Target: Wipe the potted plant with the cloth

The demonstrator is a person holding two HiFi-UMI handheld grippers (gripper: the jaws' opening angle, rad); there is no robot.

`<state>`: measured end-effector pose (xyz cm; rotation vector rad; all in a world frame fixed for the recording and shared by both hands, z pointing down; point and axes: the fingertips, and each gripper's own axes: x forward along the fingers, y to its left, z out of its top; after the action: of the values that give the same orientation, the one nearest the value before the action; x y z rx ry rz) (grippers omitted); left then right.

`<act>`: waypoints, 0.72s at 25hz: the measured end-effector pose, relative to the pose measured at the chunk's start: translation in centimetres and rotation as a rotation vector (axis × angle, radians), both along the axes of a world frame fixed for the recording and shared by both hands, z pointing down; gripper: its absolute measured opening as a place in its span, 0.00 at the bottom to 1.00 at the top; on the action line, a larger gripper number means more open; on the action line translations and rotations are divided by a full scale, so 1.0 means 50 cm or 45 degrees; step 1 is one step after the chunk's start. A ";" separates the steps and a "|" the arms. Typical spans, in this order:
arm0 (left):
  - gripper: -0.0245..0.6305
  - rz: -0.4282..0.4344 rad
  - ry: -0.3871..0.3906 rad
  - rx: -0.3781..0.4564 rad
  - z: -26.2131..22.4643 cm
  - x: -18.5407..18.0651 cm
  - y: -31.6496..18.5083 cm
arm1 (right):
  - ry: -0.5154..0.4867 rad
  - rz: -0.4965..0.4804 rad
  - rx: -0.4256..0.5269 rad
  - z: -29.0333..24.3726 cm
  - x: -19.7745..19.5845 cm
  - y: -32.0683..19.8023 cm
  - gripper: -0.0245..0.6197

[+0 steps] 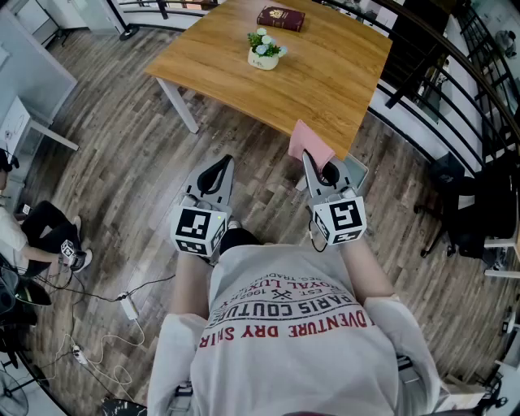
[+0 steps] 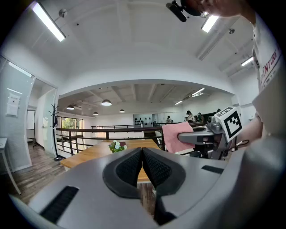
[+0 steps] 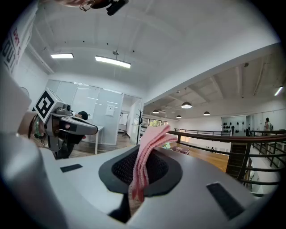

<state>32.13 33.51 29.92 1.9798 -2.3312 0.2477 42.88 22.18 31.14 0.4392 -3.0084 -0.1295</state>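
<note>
A small potted plant [image 1: 264,49] with white flowers in a pale pot stands on the wooden table [image 1: 325,77], far ahead of both grippers. My right gripper [image 1: 306,159] is shut on a folded pink cloth [image 1: 309,145], which sticks up between the pads near the table's near corner. In the right gripper view the pink cloth [image 3: 145,154] hangs pinched between the dark pads. My left gripper [image 1: 225,162] hovers over the floor short of the table, its pads pressed together with nothing in them. The left gripper view catches the plant [image 2: 117,146] small and distant, with the cloth [image 2: 176,136] to the right.
A dark red book [image 1: 281,18] lies on the table behind the plant. A black railing [image 1: 455,73] runs along the right. A seated person [image 1: 32,236] and floor cables [image 1: 122,305] are at the left. White desks [image 1: 24,122] stand at far left.
</note>
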 end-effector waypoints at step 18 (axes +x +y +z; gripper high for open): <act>0.06 -0.008 0.016 -0.062 0.018 -0.036 -0.026 | -0.015 0.046 -0.140 0.032 -0.035 -0.059 0.09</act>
<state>30.35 32.22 30.80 1.9462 -2.3001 0.2880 41.13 19.25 32.74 0.4850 -2.9980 0.0412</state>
